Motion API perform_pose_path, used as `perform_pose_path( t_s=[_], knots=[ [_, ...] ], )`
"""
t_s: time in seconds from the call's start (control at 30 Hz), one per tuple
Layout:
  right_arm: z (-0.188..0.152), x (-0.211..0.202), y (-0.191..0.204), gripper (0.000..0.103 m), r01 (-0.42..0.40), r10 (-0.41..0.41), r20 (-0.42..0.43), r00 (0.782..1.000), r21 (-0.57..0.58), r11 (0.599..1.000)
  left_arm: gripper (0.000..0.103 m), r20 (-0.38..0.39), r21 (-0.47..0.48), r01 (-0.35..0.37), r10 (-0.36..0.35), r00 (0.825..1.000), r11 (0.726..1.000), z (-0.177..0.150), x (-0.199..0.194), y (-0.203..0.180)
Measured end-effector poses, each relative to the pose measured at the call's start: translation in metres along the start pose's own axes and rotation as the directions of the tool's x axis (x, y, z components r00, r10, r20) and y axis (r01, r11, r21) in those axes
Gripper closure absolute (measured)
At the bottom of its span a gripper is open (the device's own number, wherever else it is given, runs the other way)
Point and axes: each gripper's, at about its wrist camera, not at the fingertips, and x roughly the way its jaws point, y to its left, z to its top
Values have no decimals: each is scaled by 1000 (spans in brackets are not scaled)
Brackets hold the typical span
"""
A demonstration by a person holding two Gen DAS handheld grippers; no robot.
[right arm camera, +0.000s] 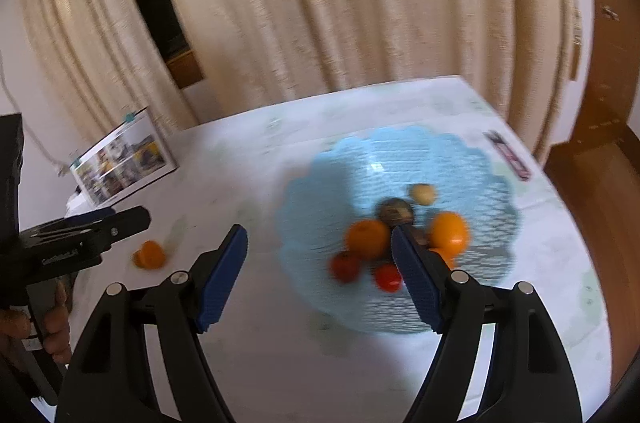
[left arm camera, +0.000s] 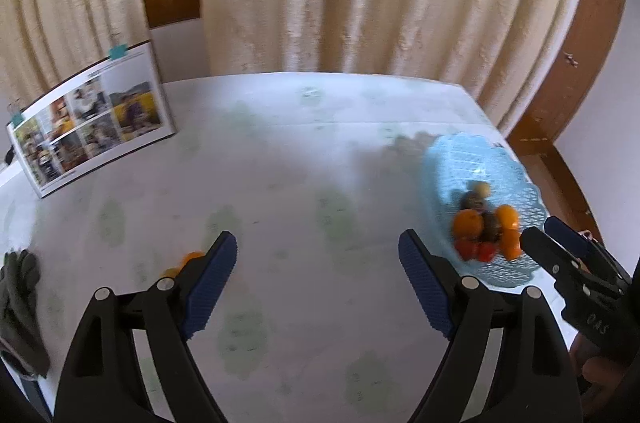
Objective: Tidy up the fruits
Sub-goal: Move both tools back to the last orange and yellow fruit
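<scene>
Fruits (right arm camera: pixel 368 237): we count oranges, red and brown pieces in blue basket (right arm camera: pixel 320 183) on bench (right arm camera: pixel 280 363); one orange (right arm camera: pixel 149 255) loose. Left tongs (left arm camera: pixel 318 263), right tongs (right arm camera: pixel 319 255) wide, empty. Writing unreadable.

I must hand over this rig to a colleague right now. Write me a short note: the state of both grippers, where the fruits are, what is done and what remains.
Left gripper: open, holding nothing, above the table.
Right gripper: open, holding nothing, at the near-left edge of the blue basket.
Done: the basket already holds two oranges, two small red fruits, a dark fruit and a pale one.
Left: one orange fruit lies on the table left of the basket, near the left gripper. It probably goes into the basket next.
The views are blurred, so check for other loose fruit.
</scene>
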Motion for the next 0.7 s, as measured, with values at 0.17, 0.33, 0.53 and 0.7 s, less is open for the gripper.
perform_pose_path(
  t_s=[0.17, 0.33, 0.53, 0.7],
  knots=[
    [-4, 18, 36, 27, -64, 61, -47, 997, -57, 996, 15, -1, -23, -37, 37, 999, 999, -6, -8, 26],
    [-12, 37, 72, 27, -117, 106, -98, 990, -108, 987, 15, -15, -48, -68, 67, 998, 997, -13, -13, 53],
    [-18, 60, 110, 27, -148, 126, -141, 982, -161, 976, 15, -30, -69, -90, 88, 996, 994, -20, -17, 79],
    [-24, 78, 129, 27, -148, 118, -173, 978, -175, 973, 15, -42, -81, -97, 94, 995, 992, -25, -18, 97]
  ],
)
